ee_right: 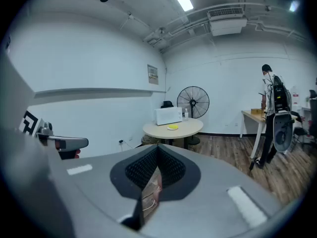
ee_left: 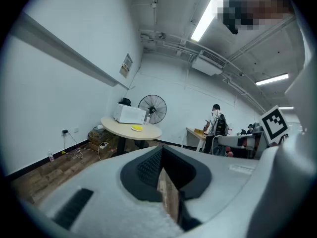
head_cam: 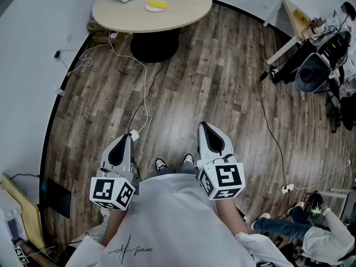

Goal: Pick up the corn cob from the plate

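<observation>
Open floor (head_cam: pixel 222 82) separates the corn cob (head_cam: pixel 157 5) from left hand-held gripper (head_cam: pixel 129 137) and right hand-held gripper (head_cam: pixel 204 126), both closed.

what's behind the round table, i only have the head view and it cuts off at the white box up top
Observer: A standing fan stands behind the round table, against the far wall.
Operator: anyone over on that side of the room
Observer: Yes, a person with a backpack stands at a desk to the right of the table.
Operator: are the jaws shut, can't tell from above
Observer: Both are shut with nothing held. The left hand-held gripper and the right hand-held gripper each show their jaws together in their own views.
</observation>
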`<state>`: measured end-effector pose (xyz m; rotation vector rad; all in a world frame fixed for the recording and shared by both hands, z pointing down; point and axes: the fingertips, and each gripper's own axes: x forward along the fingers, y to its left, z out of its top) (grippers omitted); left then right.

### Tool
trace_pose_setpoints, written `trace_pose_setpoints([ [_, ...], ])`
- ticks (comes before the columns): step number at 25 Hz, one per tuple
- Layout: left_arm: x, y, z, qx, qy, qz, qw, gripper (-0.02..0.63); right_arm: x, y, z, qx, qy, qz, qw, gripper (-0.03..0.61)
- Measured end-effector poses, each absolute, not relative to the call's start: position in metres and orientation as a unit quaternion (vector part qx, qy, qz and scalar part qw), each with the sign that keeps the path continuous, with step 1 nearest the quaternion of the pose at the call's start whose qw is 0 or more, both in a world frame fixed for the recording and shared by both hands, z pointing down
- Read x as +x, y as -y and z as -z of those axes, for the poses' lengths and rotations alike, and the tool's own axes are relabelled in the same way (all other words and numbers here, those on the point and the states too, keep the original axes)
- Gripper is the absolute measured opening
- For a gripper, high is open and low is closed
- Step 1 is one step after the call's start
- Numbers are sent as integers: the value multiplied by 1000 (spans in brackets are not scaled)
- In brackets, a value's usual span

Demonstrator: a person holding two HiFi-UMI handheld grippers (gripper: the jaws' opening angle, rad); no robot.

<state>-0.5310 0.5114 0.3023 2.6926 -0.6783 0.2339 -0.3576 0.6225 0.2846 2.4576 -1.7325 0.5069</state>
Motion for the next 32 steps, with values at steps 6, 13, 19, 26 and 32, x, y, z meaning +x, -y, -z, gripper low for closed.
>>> trace_pose_setpoints([
  [6, -546, -498, -298, 951, 251, -79, 162, -2, -359, -627, -279, 813, 560, -154, 49, 9],
  [13, -555, -484, -307, 950, 256, -88, 158, -6, -357, -629, -274, 813, 557, -173, -11, 11],
  [19, -545, -475, -317, 947, 255, -104, 167, -6, -342, -621, -278, 808, 559, -184, -23, 11],
  [26, -514, -454, -325, 942, 261, -118, 177, -6, -307, -581, -286, 802, 567, -184, -30, 11],
  [32, -456, -409, -312, 940, 274, -92, 182, -6, -247, -529, -286, 797, 576, -178, -43, 9],
])
